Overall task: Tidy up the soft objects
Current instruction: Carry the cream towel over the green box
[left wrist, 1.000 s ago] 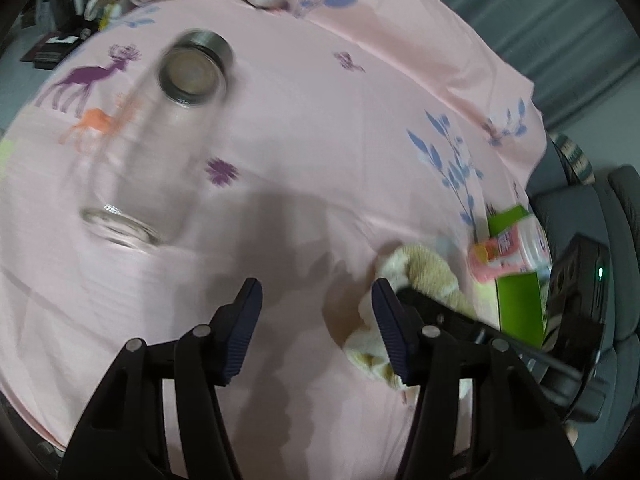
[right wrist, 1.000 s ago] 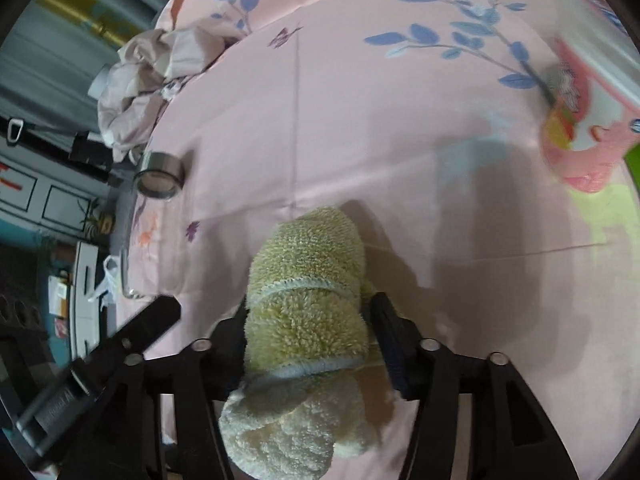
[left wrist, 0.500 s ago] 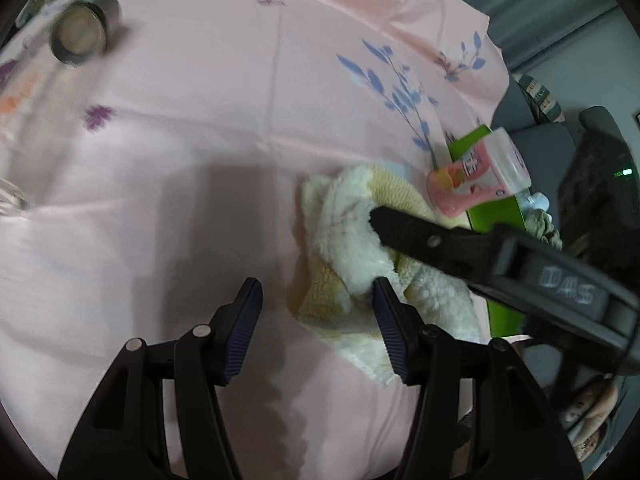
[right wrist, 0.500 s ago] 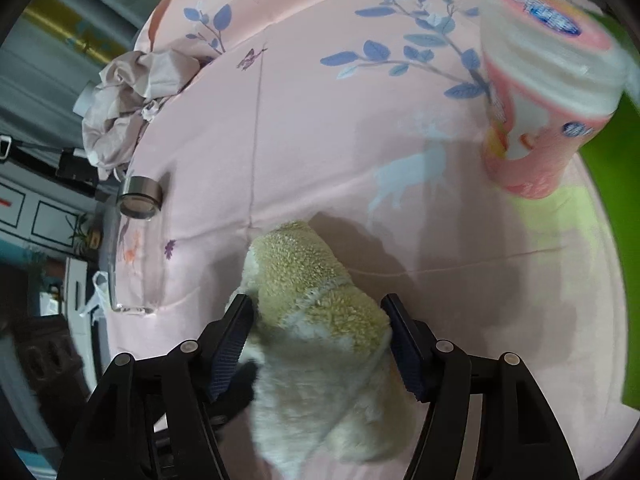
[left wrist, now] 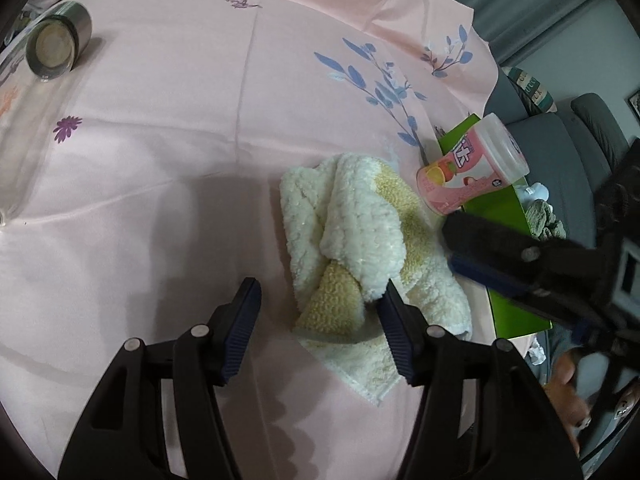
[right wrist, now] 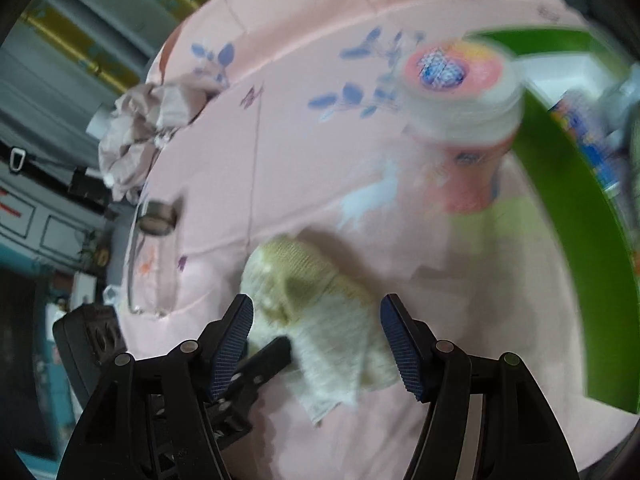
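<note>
A fluffy cream and yellow towel [left wrist: 360, 240] lies crumpled on the pink printed tablecloth [left wrist: 200, 140]. My left gripper [left wrist: 320, 320] stands open just above it; the towel's near yellow corner reaches between the jaws and touches the right finger [left wrist: 394, 332]. My right gripper [right wrist: 318, 344] is also open in its blurred view, with the towel [right wrist: 312, 300] lying loose on the cloth between and beyond its fingers, the pads off it. In the left wrist view the right gripper [left wrist: 500, 256] hovers at the towel's right edge. The left gripper's finger [right wrist: 264, 360] shows at the towel's left edge.
A pink and white plastic cup [left wrist: 472, 172] leans beside a green box [left wrist: 512, 308] at the table's right edge. A glass bottle with a metal cap [left wrist: 56, 48] lies far left. Crumpled cloth [right wrist: 148, 128] sits at the back. A grey sofa [left wrist: 560, 148] stands past the edge.
The right gripper, which was shut on the towel, has opened and drawn back; the towel now lies loose. The left gripper swung right from the bottle to the towel.
</note>
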The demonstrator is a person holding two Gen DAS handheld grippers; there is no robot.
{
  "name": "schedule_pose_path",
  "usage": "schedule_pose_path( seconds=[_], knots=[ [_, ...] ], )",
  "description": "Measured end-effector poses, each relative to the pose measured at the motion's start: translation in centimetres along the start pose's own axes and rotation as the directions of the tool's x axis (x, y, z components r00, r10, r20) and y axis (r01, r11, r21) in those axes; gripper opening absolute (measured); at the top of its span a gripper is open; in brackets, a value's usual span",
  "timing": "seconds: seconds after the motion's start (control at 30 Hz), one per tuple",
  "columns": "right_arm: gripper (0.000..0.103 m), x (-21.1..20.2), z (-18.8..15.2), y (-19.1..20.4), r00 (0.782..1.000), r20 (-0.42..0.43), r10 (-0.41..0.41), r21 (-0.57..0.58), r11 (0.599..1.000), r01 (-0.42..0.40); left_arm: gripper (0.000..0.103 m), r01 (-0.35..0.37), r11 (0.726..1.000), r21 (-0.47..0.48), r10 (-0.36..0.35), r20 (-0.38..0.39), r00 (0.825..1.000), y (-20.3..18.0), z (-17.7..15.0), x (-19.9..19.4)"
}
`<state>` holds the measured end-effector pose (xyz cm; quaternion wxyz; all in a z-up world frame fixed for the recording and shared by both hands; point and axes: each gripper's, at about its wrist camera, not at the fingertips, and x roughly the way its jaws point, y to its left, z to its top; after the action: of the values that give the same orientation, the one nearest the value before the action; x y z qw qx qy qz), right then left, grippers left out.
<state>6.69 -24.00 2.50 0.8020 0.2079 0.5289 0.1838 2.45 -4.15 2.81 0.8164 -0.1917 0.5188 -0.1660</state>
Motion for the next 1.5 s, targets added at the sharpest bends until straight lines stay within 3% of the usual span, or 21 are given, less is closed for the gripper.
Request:
schedule_pose_path(
  seconds=[0.1,0.23,0.53,0.77,1.03,1.3,1.5],
  knots=[
    [0.067,1.9,0.0,0.1,0.998,-0.056,0.022,0.01,1.0,-0.021,0.052,0.003,1.0,0.014,-0.004,0.004,1.0,-0.4,-0.2,0.2],
    [0.067,3.1,-0.1,0.1,0.999,-0.051,0.004,0.024,1.0,-0.003,0.043,0.043,0.999,-0.002,-0.043,-0.005,0.999,-0.4,0.0,0.8],
    [0.065,4.0,-0.4,1.0,1.0,-0.017,-0.018,-0.068,0.998,0.017,0.027,0.122,0.992,-0.036,-0.122,0.005,0.993,-0.6,0.2,0.8],
    [0.056,2.6,-1.0,2.6,0.997,0.036,0.061,-0.125,0.991,-0.057,0.026,0.071,0.997,0.036,-0.075,0.112,0.991,-1.6,0.0,-2.1],
    [0.056,-1.6,-2.2,5.8,0.971,0.202,0.127,-0.242,0.967,-0.076,0.026,0.05,0.988,0.149,-0.088,0.261,0.961,-3.2,-0.2,-6.1],
    [0.056,-4.7,-2.4,7.2,0.957,0.266,0.119,-0.273,0.961,-0.044,0.026,0.052,0.976,0.212,-0.115,0.298,0.948,-5.1,-0.2,-8.1],
    [0.056,-7.6,-2.0,6.1,0.936,0.332,0.115,-0.255,0.967,-0.028,0.026,0.043,0.958,0.285,-0.13,0.296,0.946,-8.3,0.5,-8.5]
  ],
)
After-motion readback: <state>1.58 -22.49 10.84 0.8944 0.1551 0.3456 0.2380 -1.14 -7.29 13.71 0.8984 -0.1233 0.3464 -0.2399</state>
